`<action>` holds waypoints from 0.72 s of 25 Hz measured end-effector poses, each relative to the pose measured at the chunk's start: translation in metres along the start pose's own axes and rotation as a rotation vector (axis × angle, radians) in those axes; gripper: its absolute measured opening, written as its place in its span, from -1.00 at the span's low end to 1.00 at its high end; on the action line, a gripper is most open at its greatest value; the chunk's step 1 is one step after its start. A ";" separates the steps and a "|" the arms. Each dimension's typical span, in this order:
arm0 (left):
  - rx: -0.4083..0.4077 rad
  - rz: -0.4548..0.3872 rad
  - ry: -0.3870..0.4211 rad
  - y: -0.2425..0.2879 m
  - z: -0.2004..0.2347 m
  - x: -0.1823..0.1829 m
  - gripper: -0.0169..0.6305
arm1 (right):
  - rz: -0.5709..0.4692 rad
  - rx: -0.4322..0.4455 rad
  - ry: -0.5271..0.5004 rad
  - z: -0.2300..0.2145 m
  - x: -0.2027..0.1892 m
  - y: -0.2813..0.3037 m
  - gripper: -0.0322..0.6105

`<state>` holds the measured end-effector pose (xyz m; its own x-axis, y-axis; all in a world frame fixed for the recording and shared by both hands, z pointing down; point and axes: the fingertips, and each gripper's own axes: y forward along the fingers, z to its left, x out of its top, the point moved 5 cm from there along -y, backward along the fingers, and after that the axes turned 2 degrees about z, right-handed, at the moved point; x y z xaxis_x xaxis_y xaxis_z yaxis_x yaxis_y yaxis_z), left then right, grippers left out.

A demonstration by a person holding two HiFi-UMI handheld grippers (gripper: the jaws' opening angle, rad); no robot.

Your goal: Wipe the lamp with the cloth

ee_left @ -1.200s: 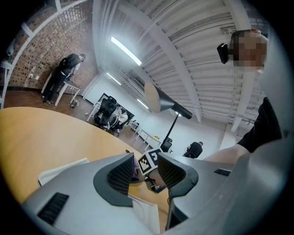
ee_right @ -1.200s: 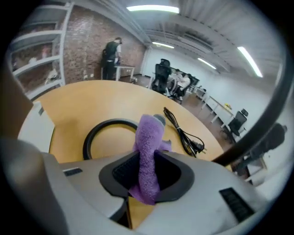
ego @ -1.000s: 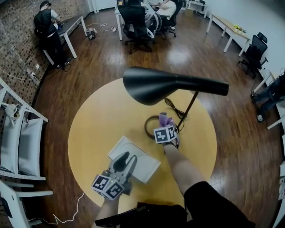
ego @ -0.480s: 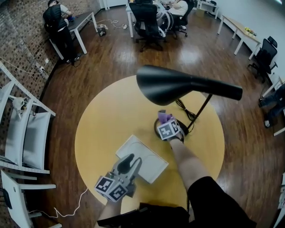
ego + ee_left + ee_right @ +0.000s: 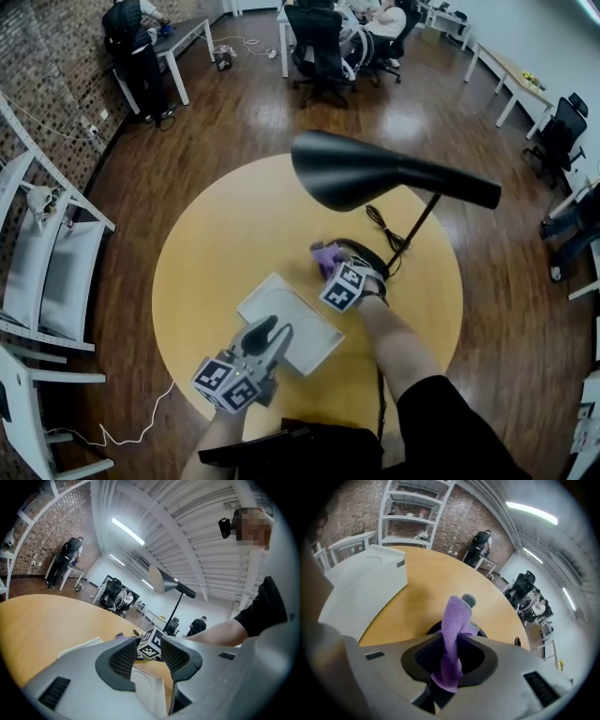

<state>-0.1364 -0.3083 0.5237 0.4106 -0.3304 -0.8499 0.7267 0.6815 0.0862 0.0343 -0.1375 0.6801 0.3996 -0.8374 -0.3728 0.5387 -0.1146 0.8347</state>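
A black lamp stands on the round yellow table point(image 5: 216, 244), its big shade point(image 5: 352, 173) hanging over the middle and its ring base point(image 5: 367, 251) under the thin pole point(image 5: 412, 230). My right gripper point(image 5: 330, 265) points steeply down at the left rim of the base, shut on a purple cloth point(image 5: 324, 254); its jaws have just closed a little further on it. In the right gripper view the cloth point(image 5: 452, 634) stands up between the pads point(image 5: 426, 656), over the dark base point(image 5: 435, 627). My left gripper point(image 5: 270, 330) is open with nothing in it, held level above a white box point(image 5: 298, 328).
The lamp's black cable point(image 5: 380, 223) loops on the table behind the base. White shelving point(image 5: 47, 262) stands at the left. Office chairs point(image 5: 319, 37), desks and a standing person point(image 5: 131, 47) are at the back. A white cord point(image 5: 122, 436) lies on the floor.
My right gripper has moved left across the lamp base with the cloth and rolled, its marker cube turning. The left gripper stays over the white box.
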 end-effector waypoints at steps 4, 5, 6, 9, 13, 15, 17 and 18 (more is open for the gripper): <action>-0.013 -0.015 -0.017 -0.001 -0.003 -0.001 -0.46 | 0.012 0.040 -0.278 0.018 -0.001 -0.015 -0.62; -0.017 -0.018 -0.019 0.000 -0.005 -0.001 -0.46 | 0.032 0.061 -0.344 0.021 -0.005 -0.019 -0.62; -0.021 -0.021 -0.020 0.001 -0.008 -0.001 -0.46 | 0.060 0.081 -0.411 0.023 -0.009 -0.023 -0.62; -0.022 -0.033 -0.018 0.004 -0.015 0.000 -0.46 | 0.121 0.087 -0.528 0.019 -0.012 -0.031 -0.62; 0.001 -0.037 -0.004 0.000 -0.026 0.002 -0.46 | 0.029 0.025 -0.173 -0.004 0.007 -0.028 -0.62; 0.020 -0.029 0.012 -0.003 -0.032 0.003 -0.46 | 0.010 -0.003 -0.033 -0.016 0.009 -0.020 -0.62; 0.045 -0.017 0.030 -0.007 -0.033 0.005 -0.46 | 0.015 -0.001 -0.021 -0.017 0.011 -0.009 -0.62; 0.056 -0.011 0.036 -0.011 -0.030 0.006 -0.46 | 0.014 0.002 -0.054 -0.011 0.014 -0.004 -0.62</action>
<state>-0.1585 -0.2980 0.5017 0.3831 -0.3134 -0.8689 0.7612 0.6399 0.1048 0.0459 -0.1425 0.6669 0.3660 -0.8667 -0.3389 0.5316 -0.1042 0.8405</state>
